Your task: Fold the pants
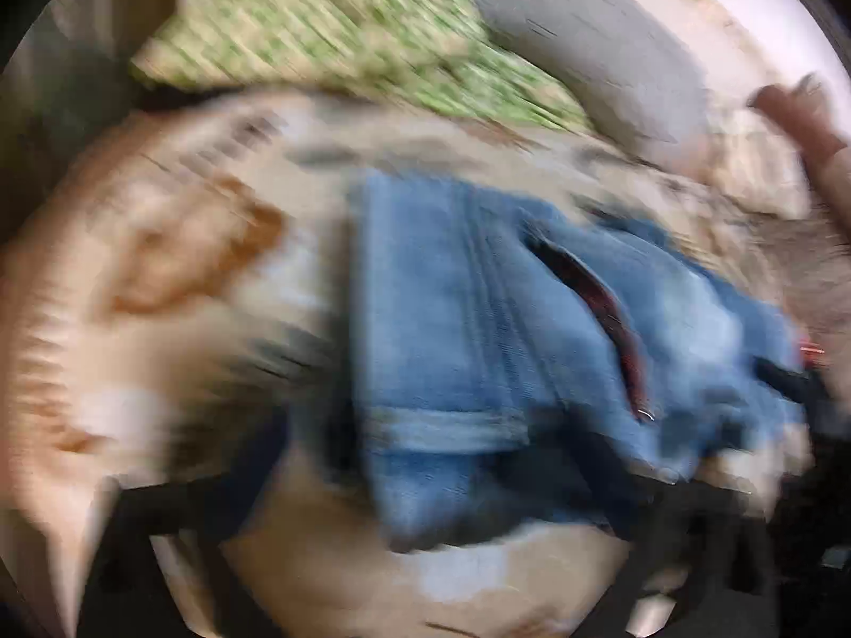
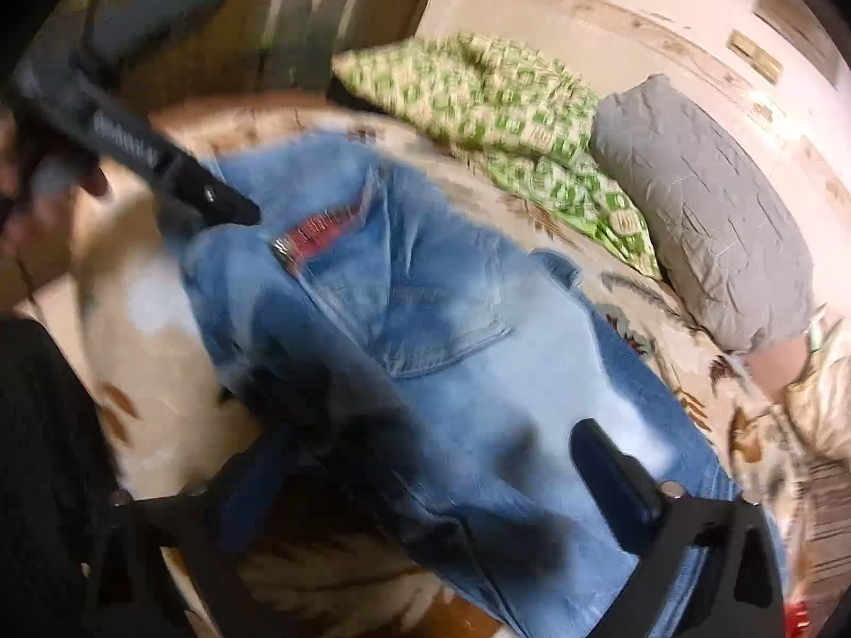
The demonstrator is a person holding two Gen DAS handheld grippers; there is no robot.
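Jeans point(image 2: 425, 319) on bedspread point(image 2: 149, 319), beneath spread right tool point(image 2: 452, 457), unheld.

Right tongs point(image 2: 468, 457) spread wide; left tongs point(image 2: 234, 207) angled down, also spread.

Jeans point(image 2: 425, 319) spread on patterned bedspread point(image 2: 149, 329), back pocket up. Right gripper point(image 2: 462, 457) spread wide over near denim, gripping nothing. Green quilt point(image 2: 494, 101) and grey pillow point(image 2: 707, 212) far right; left gripper point(image 2: 175, 175) at left.
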